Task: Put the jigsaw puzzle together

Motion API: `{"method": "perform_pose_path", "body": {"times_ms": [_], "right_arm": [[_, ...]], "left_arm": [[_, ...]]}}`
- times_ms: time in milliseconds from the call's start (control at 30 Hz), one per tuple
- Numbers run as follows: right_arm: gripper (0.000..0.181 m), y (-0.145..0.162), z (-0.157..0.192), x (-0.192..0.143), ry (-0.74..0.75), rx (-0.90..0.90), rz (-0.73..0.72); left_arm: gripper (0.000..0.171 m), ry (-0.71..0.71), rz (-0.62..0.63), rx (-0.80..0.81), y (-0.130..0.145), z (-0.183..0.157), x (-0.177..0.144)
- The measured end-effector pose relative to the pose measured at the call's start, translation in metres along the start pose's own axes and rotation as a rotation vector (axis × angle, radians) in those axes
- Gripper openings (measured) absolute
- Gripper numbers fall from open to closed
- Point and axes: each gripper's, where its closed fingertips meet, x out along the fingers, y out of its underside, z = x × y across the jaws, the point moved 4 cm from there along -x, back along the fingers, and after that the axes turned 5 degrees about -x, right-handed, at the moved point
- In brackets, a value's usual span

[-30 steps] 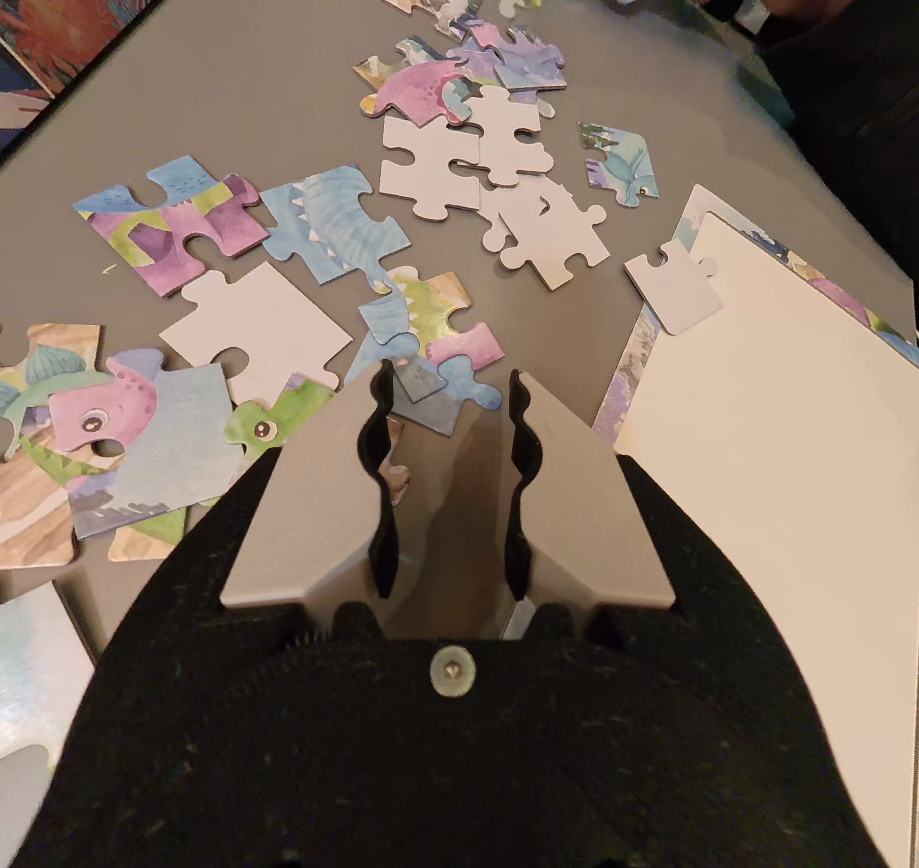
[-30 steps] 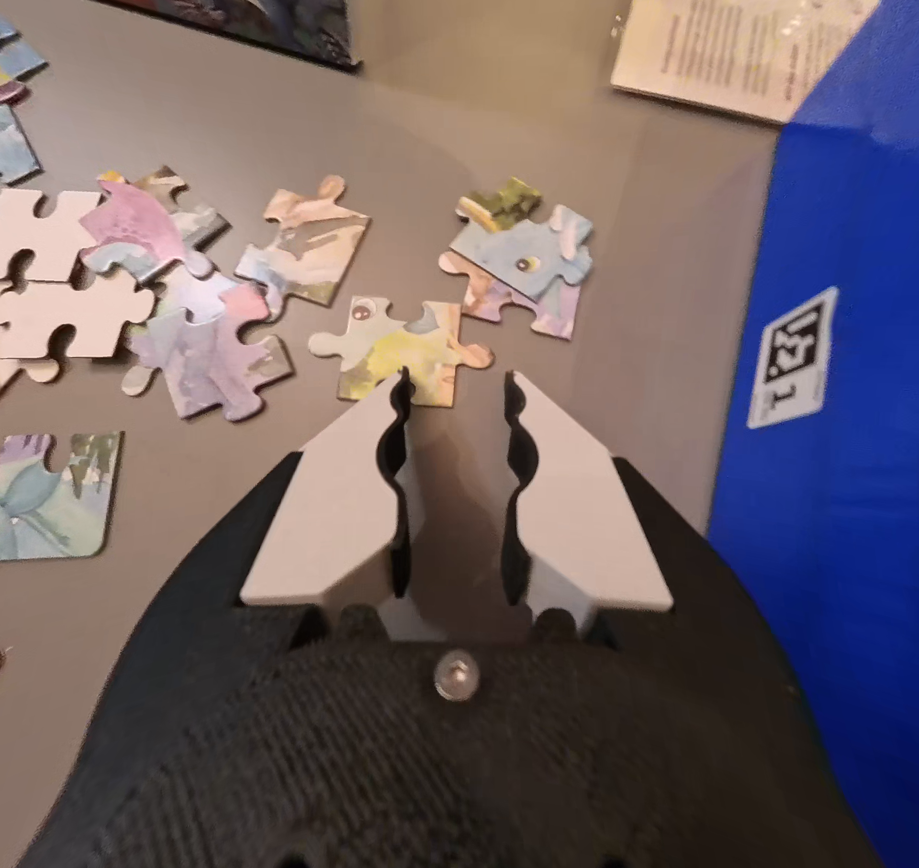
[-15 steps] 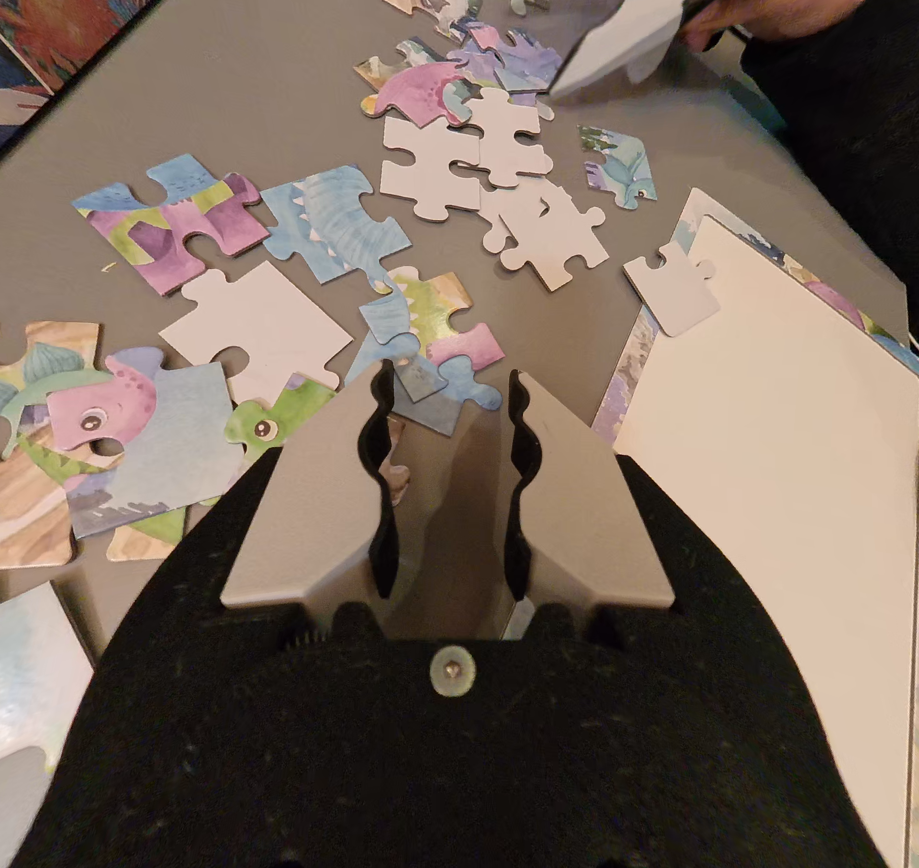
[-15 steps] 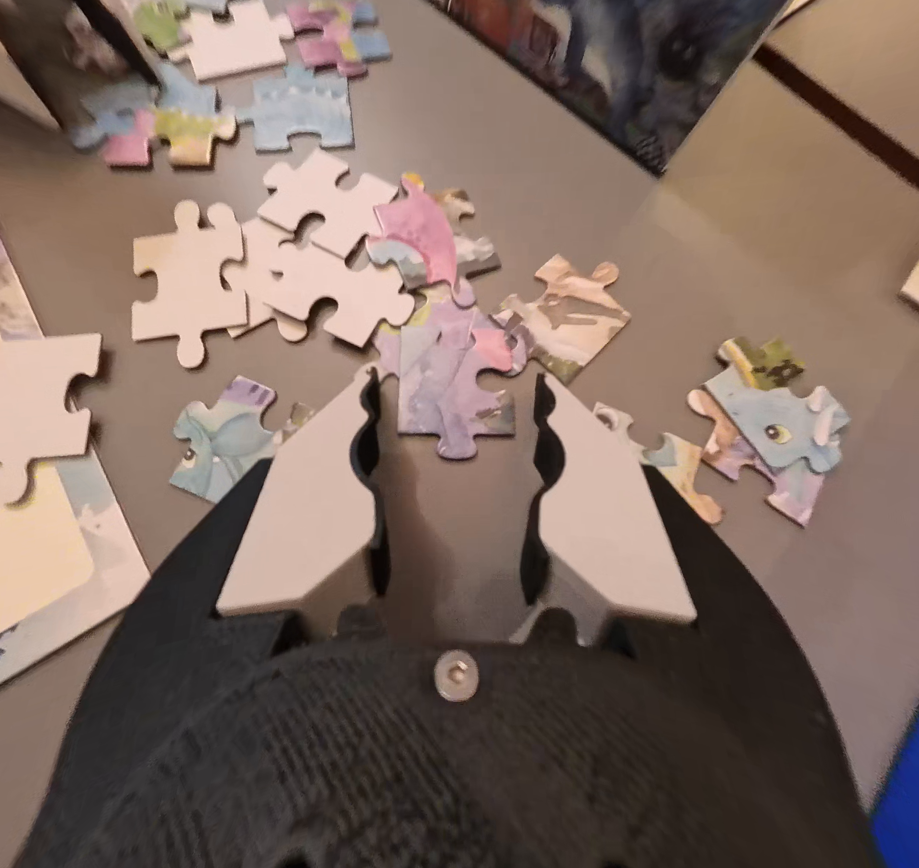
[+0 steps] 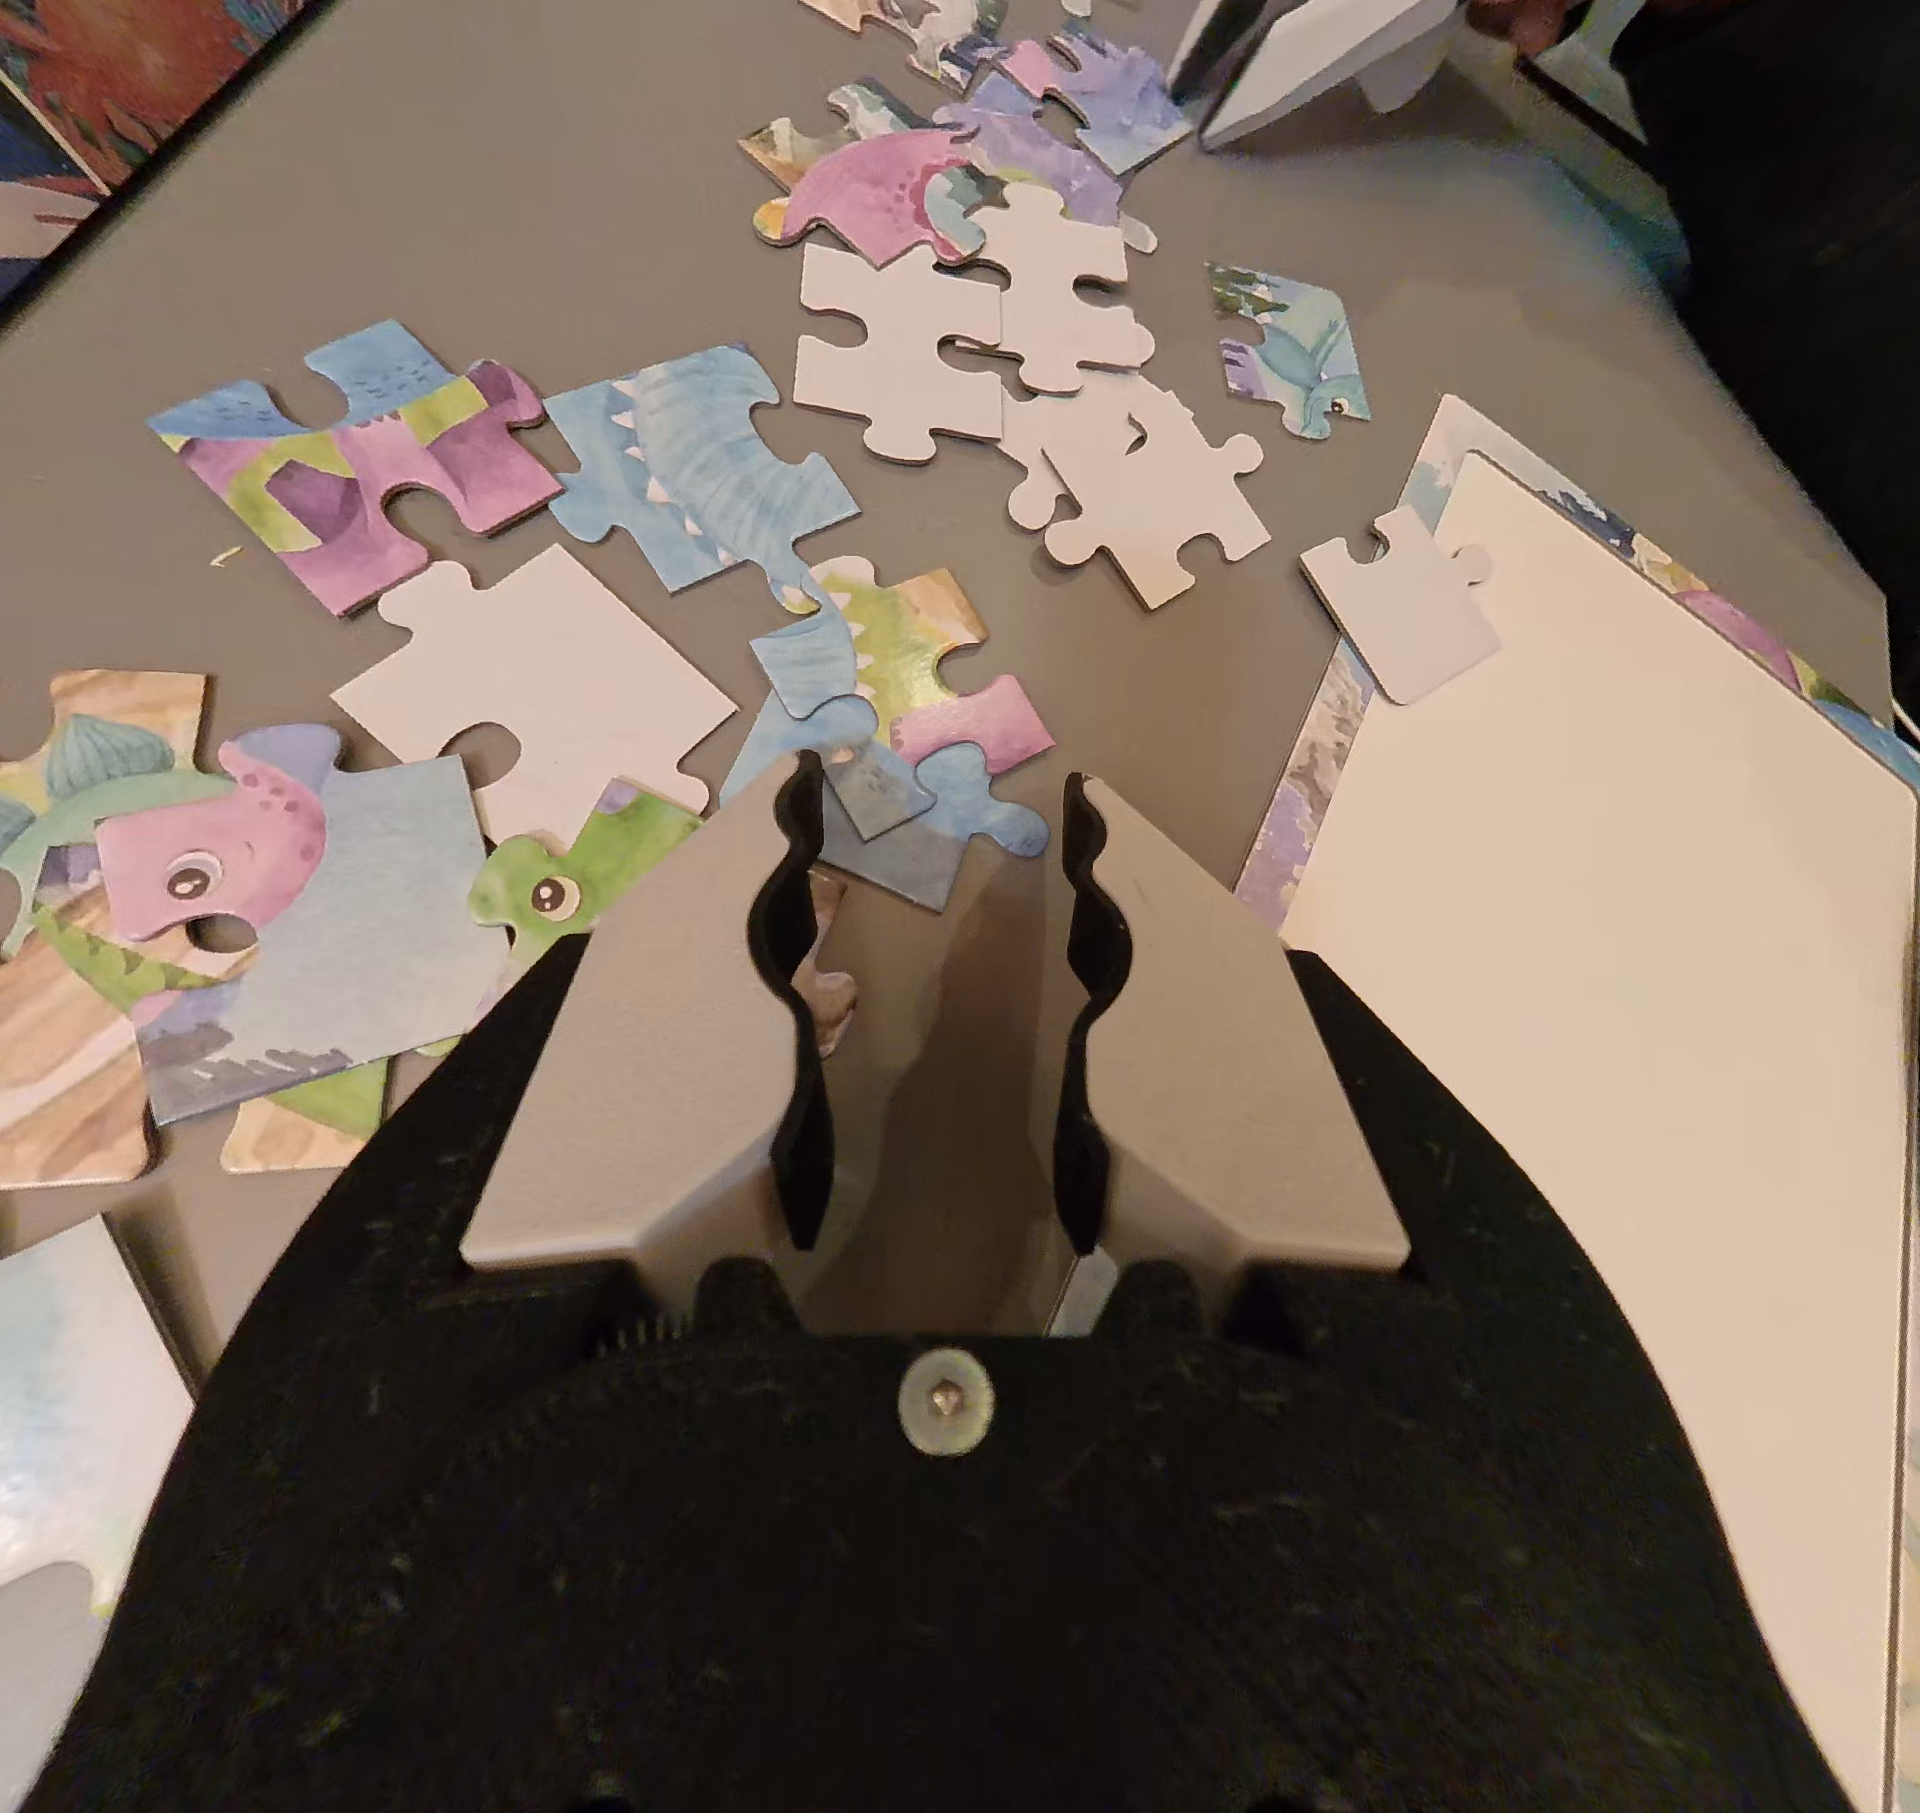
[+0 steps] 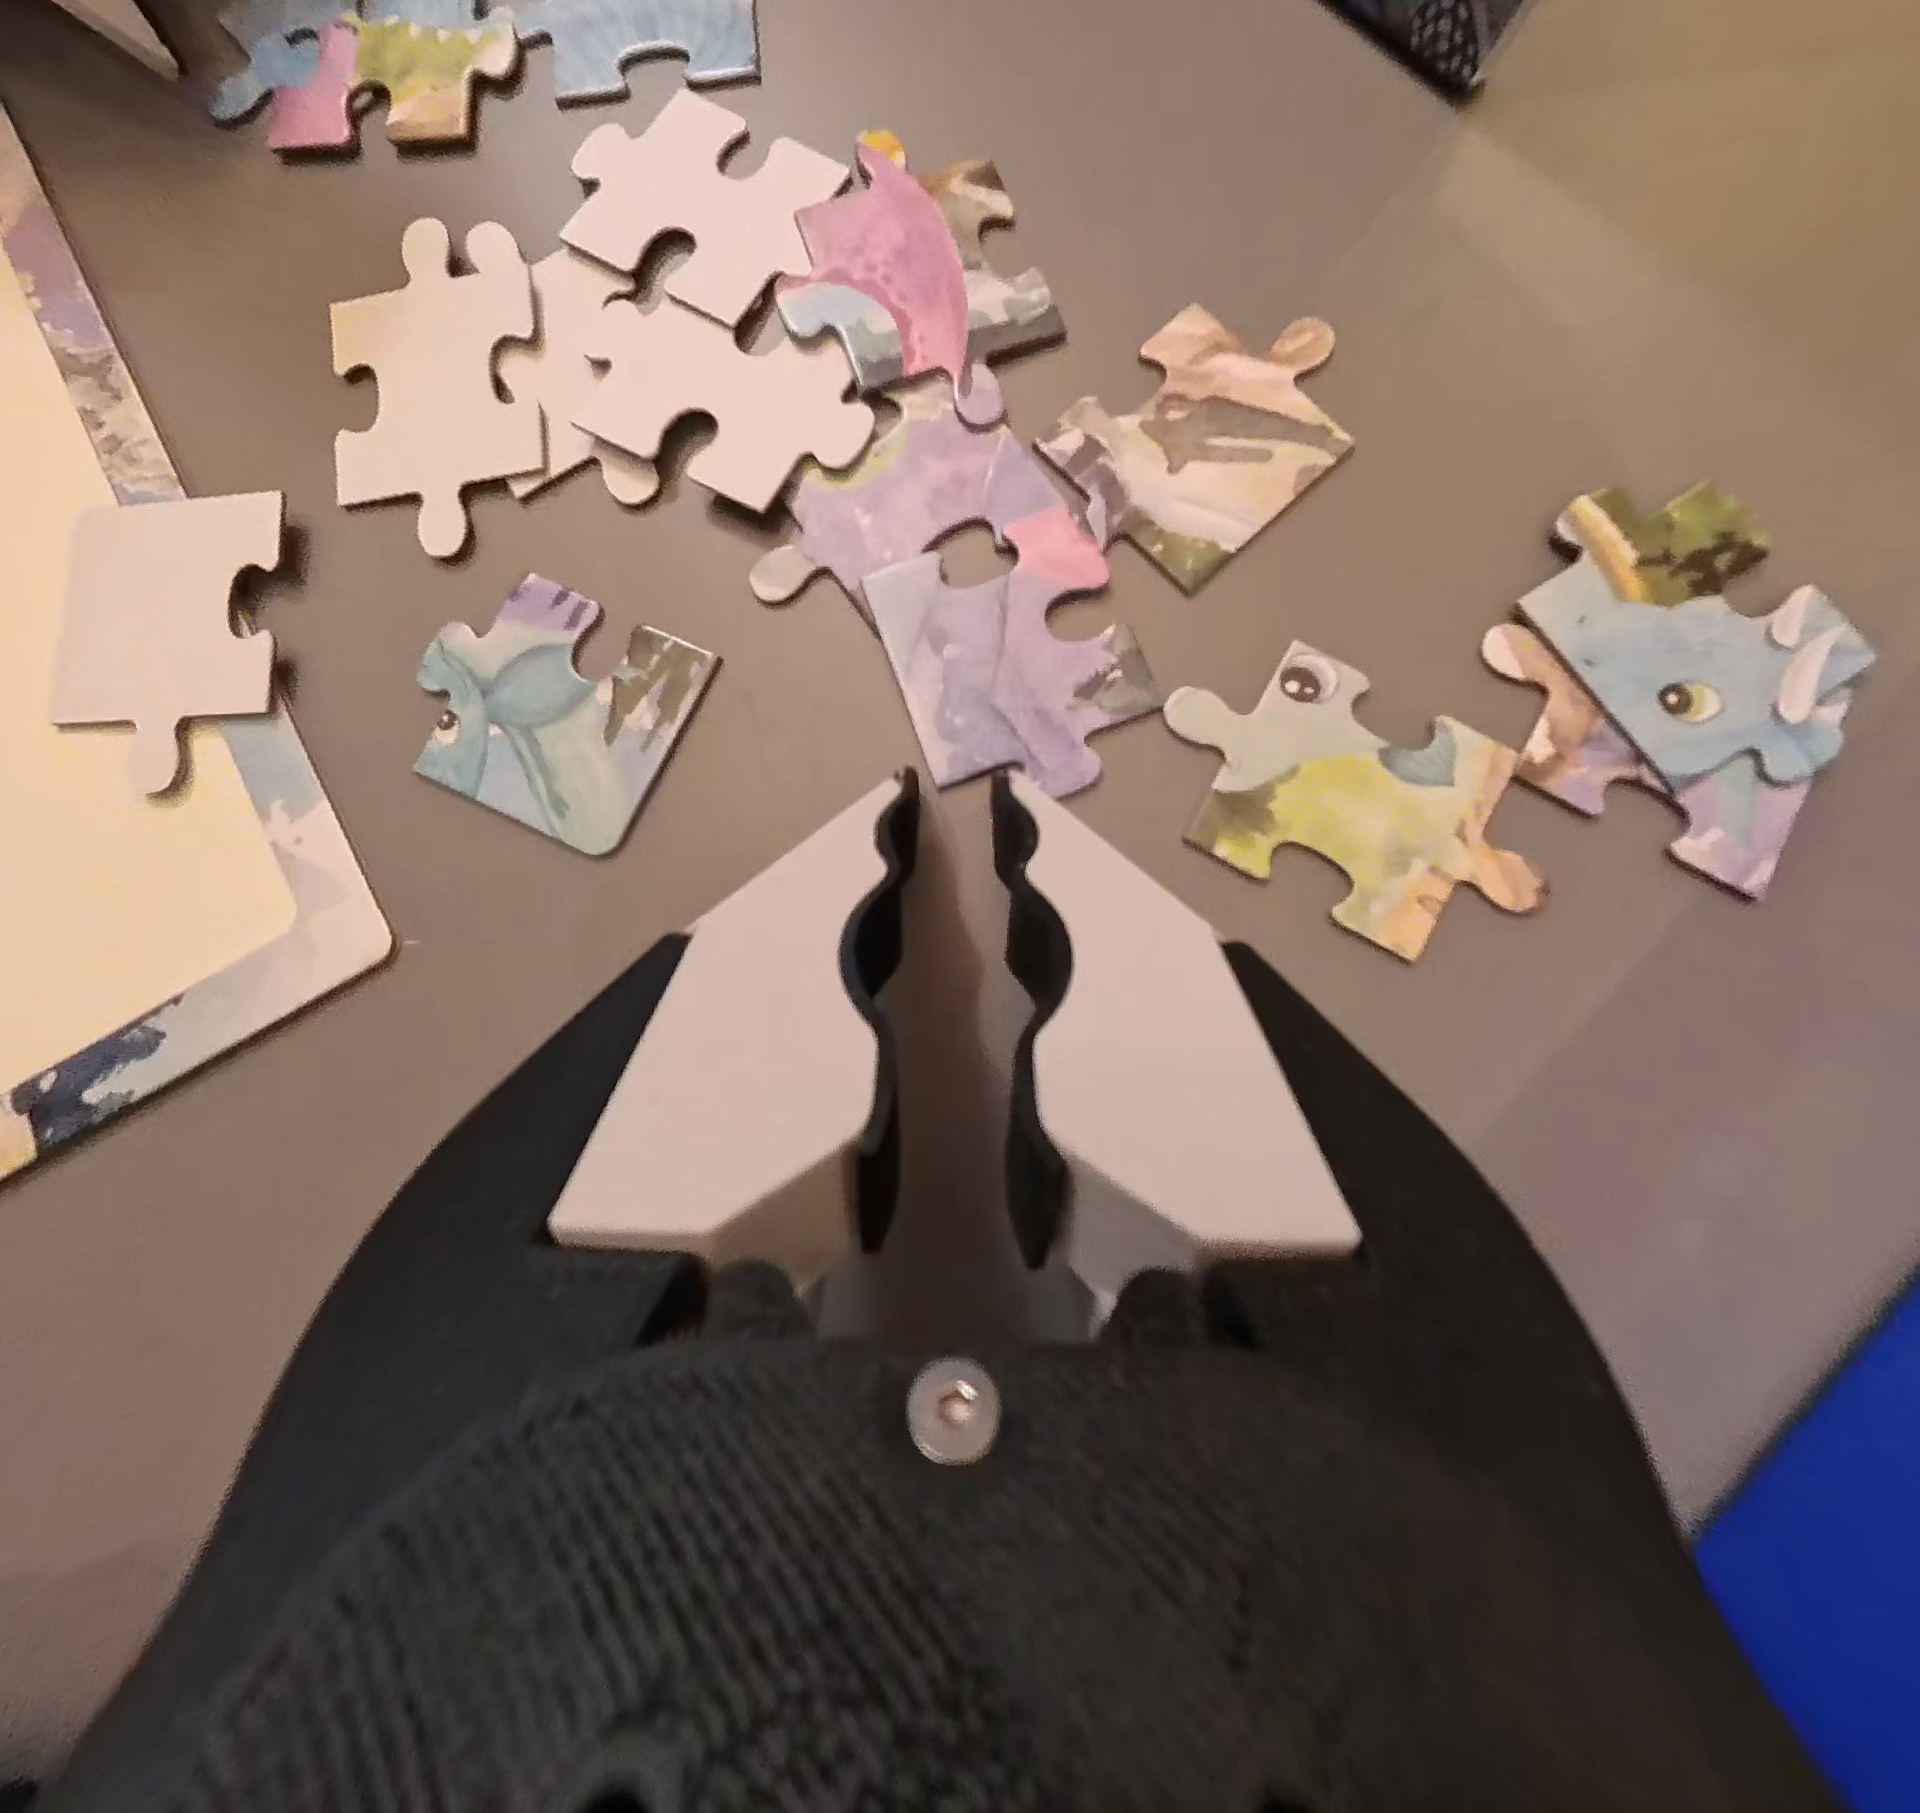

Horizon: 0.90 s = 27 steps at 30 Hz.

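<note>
the right gripper, fingers narrowly apart and empty, hovered just short of a purple puzzle piece on the grey table, bare toward its right edge.

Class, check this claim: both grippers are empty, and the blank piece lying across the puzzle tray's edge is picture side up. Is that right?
Not quite. The piece across the tray's edge lies blank side up, as the right wrist view shows. Both the left gripper and the right gripper are indeed empty.
</note>
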Motion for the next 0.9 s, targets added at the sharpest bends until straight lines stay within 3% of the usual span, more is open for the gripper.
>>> {"method": "perform_pose_path", "body": {"times_ms": [100,200,367,500,633,767,900], "right_arm": [[0.016,-0.008,0.0,-0.008,-0.001,0.0,-0.083],[0.04,-0.026,-0.002,-0.009,0.04,-0.003,-0.2],[0.057,-0.029,-0.003,0.016,0.122,-0.043,-0.151],[0.054,-0.022,-0.002,0.024,0.062,-0.002,-0.108],[0.033,-0.012,-0.005,0.013,0.054,0.005,-0.08],[0.036,-0.006,-0.005,0.004,0.014,0.039,-0.07],[0.053,-0.025,-0.017,-0.008,0.085,0.074,-0.232]], "left_arm": [[0.044,0.001,0.0,-0.001,0.0,0.0,0.0],[0.044,0.001,0.0,-0.001,0.0,0.0,0.0],[0.044,0.003,-0.001,-0.003,0.0,0.0,0.0],[0.044,0.003,-0.001,-0.003,0.0,0.0,0.0],[0.044,0.003,-0.001,-0.003,0.0,0.0,0.0],[0.044,0.002,0.0,-0.002,0.0,0.0,0.0],[0.044,0.003,-0.001,-0.003,0.0,0.0,0.0]]}}
